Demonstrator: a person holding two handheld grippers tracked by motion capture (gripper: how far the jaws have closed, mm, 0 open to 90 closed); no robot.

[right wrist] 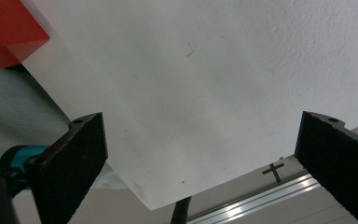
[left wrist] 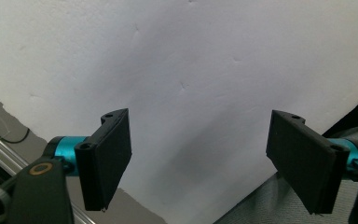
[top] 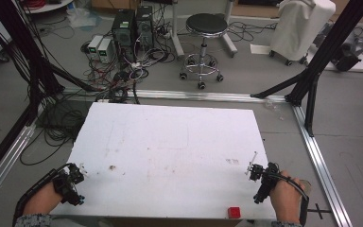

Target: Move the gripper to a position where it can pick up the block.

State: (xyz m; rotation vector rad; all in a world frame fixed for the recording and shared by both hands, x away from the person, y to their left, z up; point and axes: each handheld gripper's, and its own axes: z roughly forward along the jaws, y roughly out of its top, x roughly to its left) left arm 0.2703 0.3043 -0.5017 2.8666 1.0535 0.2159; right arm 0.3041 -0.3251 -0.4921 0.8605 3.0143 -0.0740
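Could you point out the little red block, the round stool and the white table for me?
red block [top: 235,212]: high view, its top face.
round stool [top: 207,23]: high view, its black seat.
white table [top: 170,142]: high view, bare middle of its top.

Red block [right wrist: 7,32] cropped at edge

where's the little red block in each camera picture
High view: red block at the table's near edge, right of middle, beside the right gripper.
Left gripper view: I don't see it here.
Right gripper view: top-left corner, at the table's edge.
Shared landmark: the white table top.
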